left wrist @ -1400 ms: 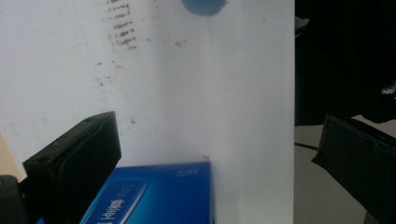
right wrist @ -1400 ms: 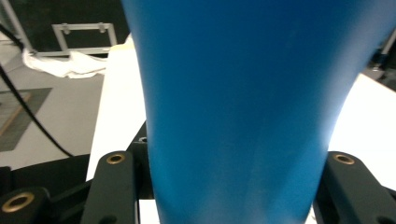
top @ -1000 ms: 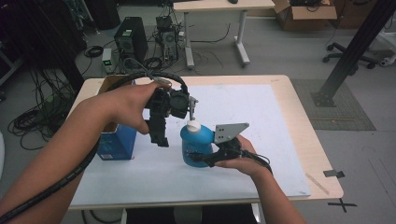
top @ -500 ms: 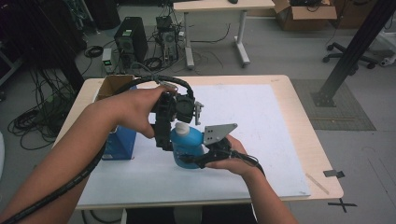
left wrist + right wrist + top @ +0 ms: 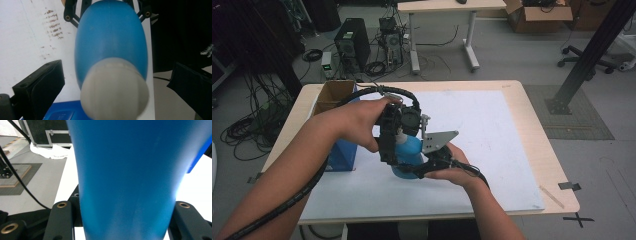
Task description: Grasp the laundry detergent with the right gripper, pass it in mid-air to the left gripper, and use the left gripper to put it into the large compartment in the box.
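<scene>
One blue plastic bottle with a pale grey-white round cap point(image 5: 408, 152), single item in hand, held over the white sheet point(image 5: 492, 150) near the middle-left of the tabletop point(image 5: 532, 125). Body smooth, glossy, bulging at the belly and narrowing toward the neck; faint vertical seam seen in the left gripper view point(image 5: 110, 45); cap ribbed at its rim and blurred by nearness point(image 5: 113, 92). Two tongs counted. Right tongs point(image 5: 412, 170) clamped on the bottle's lower body: in the right gripper view the blue wall point(image 5: 127, 180) sits tight between both black jaws. Left tongs point(image 5: 388, 150) come down over the top of the bottle; in the left gripper view their two jaws stand apart, one to each side of the cap, with gaps showing, not pressing on it. Two hands, one per tool: left hand point(image 5: 362, 122), right hand point(image 5: 457, 170). One blue rectangular box point(image 5: 342, 155) stands on the sheet just left of the bottle. One open brown cardboard box point(image 5: 334, 92) at the tabletop's far-left corner. One smudge of brown marks on the sheet point(image 5: 53, 25), near the bottle.
</scene>
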The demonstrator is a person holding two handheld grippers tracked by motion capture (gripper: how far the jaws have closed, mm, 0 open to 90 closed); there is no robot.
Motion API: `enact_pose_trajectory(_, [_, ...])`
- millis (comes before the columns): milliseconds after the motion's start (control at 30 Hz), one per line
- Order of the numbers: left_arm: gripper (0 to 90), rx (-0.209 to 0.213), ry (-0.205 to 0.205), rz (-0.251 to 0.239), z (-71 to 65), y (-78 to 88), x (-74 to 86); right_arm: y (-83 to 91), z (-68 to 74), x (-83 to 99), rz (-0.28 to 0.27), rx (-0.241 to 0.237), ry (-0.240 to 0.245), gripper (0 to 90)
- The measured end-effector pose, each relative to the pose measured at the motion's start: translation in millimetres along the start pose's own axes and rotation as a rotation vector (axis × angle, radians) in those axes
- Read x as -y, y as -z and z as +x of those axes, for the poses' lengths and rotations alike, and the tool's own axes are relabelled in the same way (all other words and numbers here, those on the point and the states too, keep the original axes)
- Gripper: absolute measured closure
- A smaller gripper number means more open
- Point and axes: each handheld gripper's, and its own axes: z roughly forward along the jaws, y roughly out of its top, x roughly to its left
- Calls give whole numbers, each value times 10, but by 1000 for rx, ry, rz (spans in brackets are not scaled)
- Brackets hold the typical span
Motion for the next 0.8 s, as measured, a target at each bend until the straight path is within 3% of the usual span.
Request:
enact_pose_trajectory(300, [22,-32,-13,11,-17,-35,-21,-19,26,-27,0,5,7,451])
enact_pose_trajectory(733, [122,-40,-18,23,-31,-24,-14,-35,28,-49,-6,13,5,451])
enact_pose_trajectory(800, [168,-39,-18,28,-34,-24,-16,-34,29,-49,-6,13,4,451])
